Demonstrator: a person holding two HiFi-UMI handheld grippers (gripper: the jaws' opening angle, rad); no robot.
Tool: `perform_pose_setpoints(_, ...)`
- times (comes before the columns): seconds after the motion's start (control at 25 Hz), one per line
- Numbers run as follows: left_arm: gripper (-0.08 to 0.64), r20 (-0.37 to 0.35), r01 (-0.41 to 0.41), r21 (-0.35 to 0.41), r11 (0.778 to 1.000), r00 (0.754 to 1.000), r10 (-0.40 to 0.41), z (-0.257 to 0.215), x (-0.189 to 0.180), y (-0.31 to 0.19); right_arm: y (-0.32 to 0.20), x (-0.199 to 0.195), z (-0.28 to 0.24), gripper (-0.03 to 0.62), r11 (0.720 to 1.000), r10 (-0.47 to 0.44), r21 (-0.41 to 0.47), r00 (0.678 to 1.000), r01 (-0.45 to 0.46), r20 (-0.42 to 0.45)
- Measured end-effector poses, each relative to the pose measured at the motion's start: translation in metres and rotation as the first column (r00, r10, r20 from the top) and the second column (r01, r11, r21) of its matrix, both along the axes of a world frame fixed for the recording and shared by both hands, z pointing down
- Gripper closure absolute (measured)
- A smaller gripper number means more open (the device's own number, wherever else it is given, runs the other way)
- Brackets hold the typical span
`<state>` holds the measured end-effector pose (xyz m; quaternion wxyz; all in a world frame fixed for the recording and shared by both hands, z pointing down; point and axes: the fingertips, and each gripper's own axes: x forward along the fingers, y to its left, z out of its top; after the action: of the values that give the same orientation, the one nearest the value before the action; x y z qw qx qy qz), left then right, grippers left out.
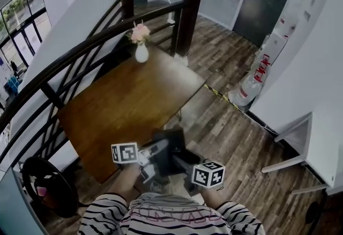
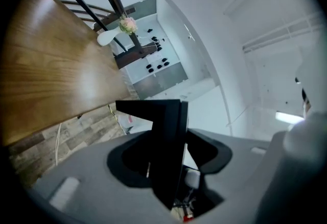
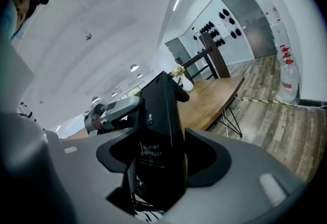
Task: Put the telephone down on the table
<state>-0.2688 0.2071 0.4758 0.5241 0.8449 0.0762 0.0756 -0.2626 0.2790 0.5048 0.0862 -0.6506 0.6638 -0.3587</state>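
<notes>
The black telephone [image 1: 168,149] hangs in the air just off the near corner of the brown wooden table [image 1: 128,105], carried between both grippers. My left gripper [image 1: 151,152] grips its left side and my right gripper [image 1: 186,162] its right side. In the left gripper view the telephone [image 2: 166,136] stands as a dark slab between the jaws, with the table [image 2: 51,69] to the upper left. The right gripper view shows the telephone [image 3: 161,126] clamped upright in the jaws, the left gripper [image 3: 113,110] pressing on its far side, and the table [image 3: 214,96] beyond.
A white vase of pink flowers [image 1: 141,49] stands at the table's far end. A dark stair railing [image 1: 80,49] runs along the table's left side. Water bottles [image 1: 249,89] and striped floor tape [image 1: 217,93] lie to the right, a white desk [image 1: 321,142] further right.
</notes>
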Motion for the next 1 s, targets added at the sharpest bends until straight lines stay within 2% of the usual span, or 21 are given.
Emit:
perform_pose_setpoints(0.4,0.348,0.022,-0.068,-0.017,0.998,0.997,0.068,0.008,0.026,-0.055,-0.055,0.022,0.008,0.319,0.997,0.076,-0.010,0.997,-0.076,0.030)
perform_pose_setpoints(0.76,0.348,0.033,-0.037,-0.014,0.999,0.999,0.038,0.020,0.068,-0.084,-0.084,0.066,0.019,0.318,0.999,0.053,-0.005,0.998,-0.053,0.041)
perform_pose_setpoints(1.0,0.348,0.036,0.013,-0.010,1.000,0.999,-0.012,0.025,0.126,-0.098,-0.099,0.127,0.025,0.318,1.000,-0.003,-0.005,0.999,0.003,0.051)
